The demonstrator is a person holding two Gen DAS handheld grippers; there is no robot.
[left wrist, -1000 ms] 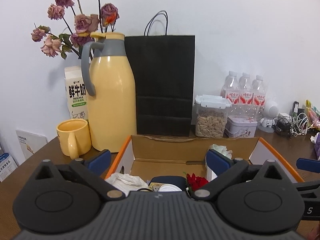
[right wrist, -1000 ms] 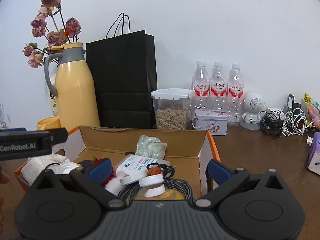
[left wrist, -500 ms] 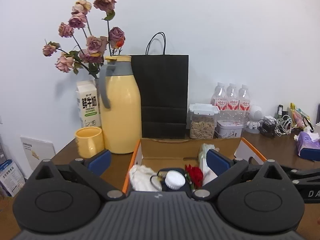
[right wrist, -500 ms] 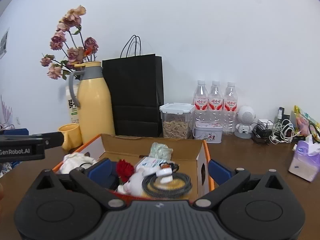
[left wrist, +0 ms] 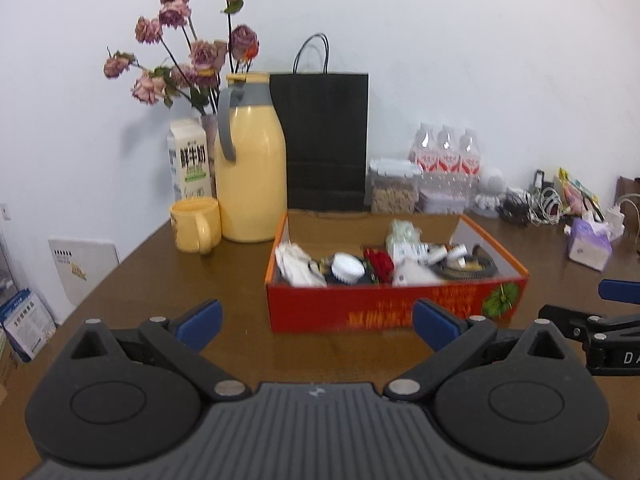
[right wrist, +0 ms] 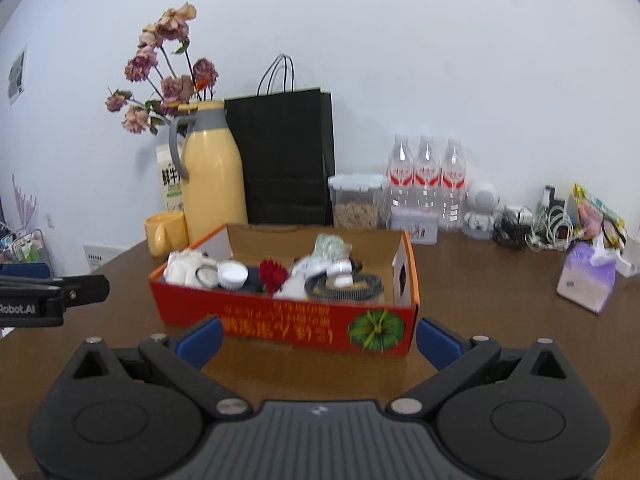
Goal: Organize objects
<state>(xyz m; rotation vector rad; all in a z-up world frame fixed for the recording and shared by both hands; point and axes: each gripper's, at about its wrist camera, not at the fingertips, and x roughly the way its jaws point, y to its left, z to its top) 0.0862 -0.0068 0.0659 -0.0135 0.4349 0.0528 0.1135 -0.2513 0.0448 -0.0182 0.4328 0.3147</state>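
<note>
A red and orange cardboard box (left wrist: 384,306) (right wrist: 288,324) stands on the brown table, filled with small items: white cloth, a white lid (left wrist: 347,267), a red flower (right wrist: 273,274), a coiled cable (right wrist: 344,286) and packets. My left gripper (left wrist: 316,322) is open and empty, held back from the box's front wall. My right gripper (right wrist: 318,338) is open and empty, also in front of the box. Each gripper shows at the edge of the other's view.
Behind the box stand a yellow thermos (left wrist: 250,168), yellow mug (left wrist: 196,224), milk carton (left wrist: 189,160), dried roses, black paper bag (left wrist: 324,140), a snack jar (right wrist: 356,202), three water bottles (right wrist: 426,172), a tin and cables. A tissue pack (right wrist: 586,280) lies at right.
Both grippers have pulled back and up from over the box; the box now lies fully in view ahead of them. Both stay open and empty.
</note>
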